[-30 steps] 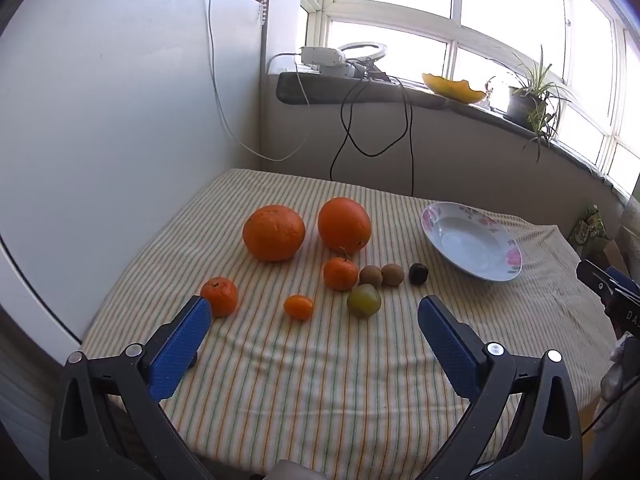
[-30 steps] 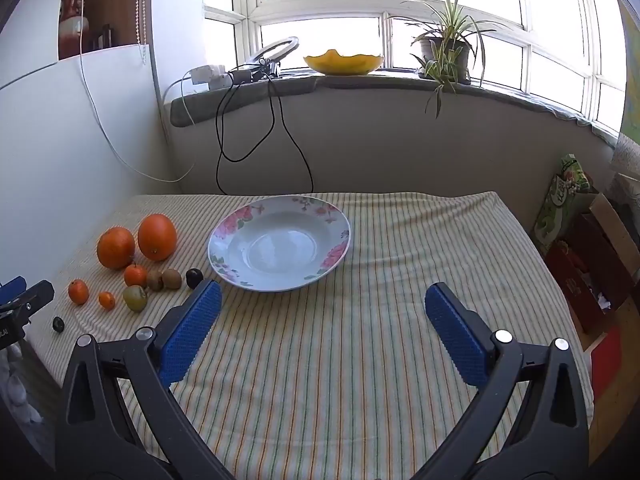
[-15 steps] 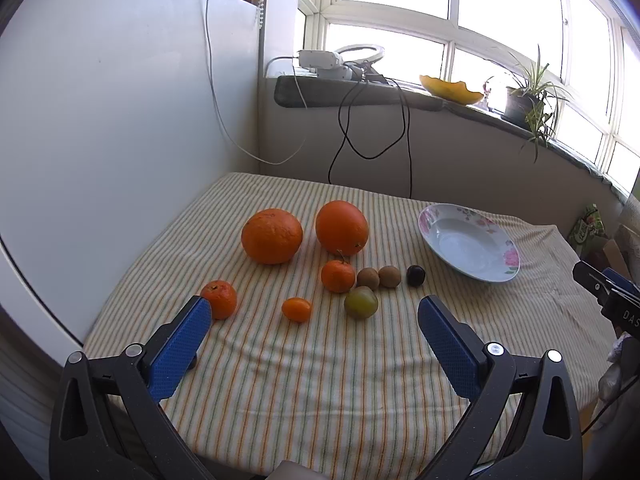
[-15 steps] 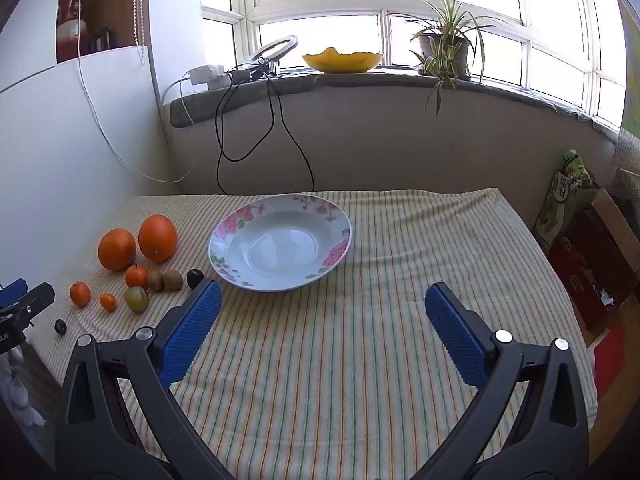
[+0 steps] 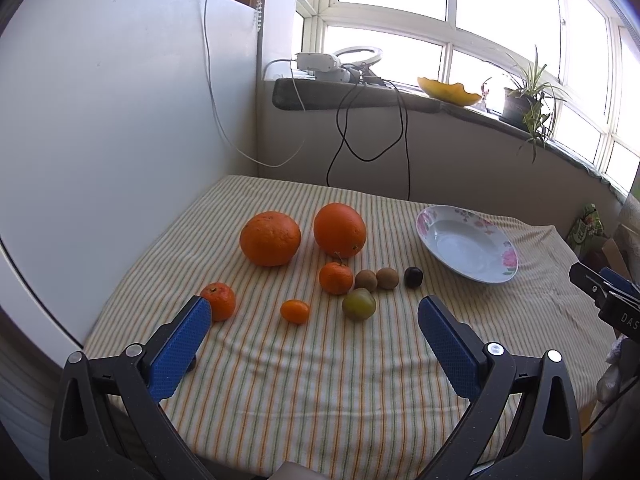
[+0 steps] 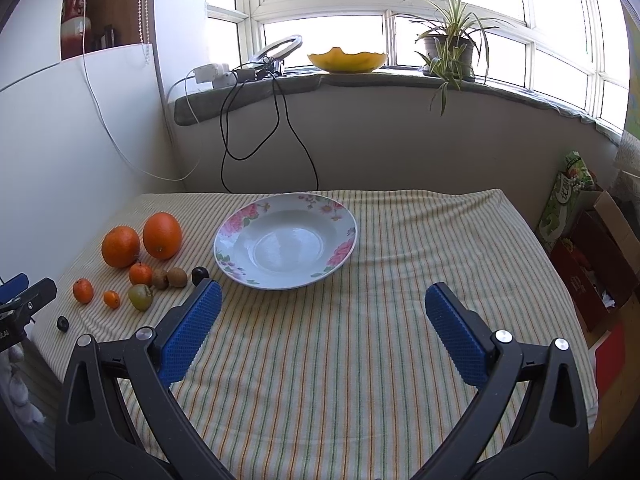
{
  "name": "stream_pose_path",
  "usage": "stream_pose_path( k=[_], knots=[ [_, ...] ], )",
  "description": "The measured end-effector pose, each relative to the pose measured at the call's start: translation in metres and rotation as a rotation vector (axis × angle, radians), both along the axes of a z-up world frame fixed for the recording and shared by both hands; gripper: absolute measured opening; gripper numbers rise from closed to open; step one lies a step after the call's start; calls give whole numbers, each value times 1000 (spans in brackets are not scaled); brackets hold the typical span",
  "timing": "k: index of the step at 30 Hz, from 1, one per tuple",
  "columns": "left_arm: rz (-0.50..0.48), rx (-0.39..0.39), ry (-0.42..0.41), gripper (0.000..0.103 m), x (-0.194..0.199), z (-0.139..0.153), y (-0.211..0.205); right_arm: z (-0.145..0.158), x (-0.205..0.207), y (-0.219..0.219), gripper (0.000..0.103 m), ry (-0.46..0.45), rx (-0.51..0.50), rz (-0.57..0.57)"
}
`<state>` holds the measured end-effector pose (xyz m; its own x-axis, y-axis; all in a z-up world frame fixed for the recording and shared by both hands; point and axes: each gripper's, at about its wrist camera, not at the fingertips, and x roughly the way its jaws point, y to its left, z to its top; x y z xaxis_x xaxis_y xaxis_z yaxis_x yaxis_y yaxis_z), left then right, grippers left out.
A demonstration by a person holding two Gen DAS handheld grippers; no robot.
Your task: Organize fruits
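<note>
On the striped tablecloth (image 5: 320, 384) lie two large oranges (image 5: 270, 238) (image 5: 339, 230), two tangerines (image 5: 336, 278) (image 5: 218, 301), a tiny orange fruit (image 5: 295, 311), a green plum (image 5: 359, 304), two brown kiwis (image 5: 376, 279) and a dark plum (image 5: 413, 277). A floral plate (image 6: 285, 246) stands to their right, with nothing on it. My left gripper (image 5: 314, 322) hovers open just in front of the fruit. My right gripper (image 6: 323, 308) is open in front of the plate. Another small dark fruit (image 6: 62, 323) lies near the table's left front edge.
A white panel (image 5: 120, 120) walls the table's left side. Cables (image 5: 360, 136) hang from the windowsill behind, which holds a yellow dish (image 6: 347, 60) and a potted plant (image 6: 450, 52). Boxes and a green packet (image 6: 568, 196) stand on the floor at the right.
My left gripper has drawn back and risen slightly, so the fruit sit a little farther off. My right gripper has barely shifted. Both stay open.
</note>
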<state>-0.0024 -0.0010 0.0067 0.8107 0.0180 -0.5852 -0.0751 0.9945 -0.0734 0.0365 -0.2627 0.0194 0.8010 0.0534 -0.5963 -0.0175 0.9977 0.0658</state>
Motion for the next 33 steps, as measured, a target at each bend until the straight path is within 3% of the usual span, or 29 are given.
stream_pose_path(
  k=[33],
  knots=[
    [-3,0,-3,102,2,-2,-1,0,2,3,103,7,-2,18]
  ],
)
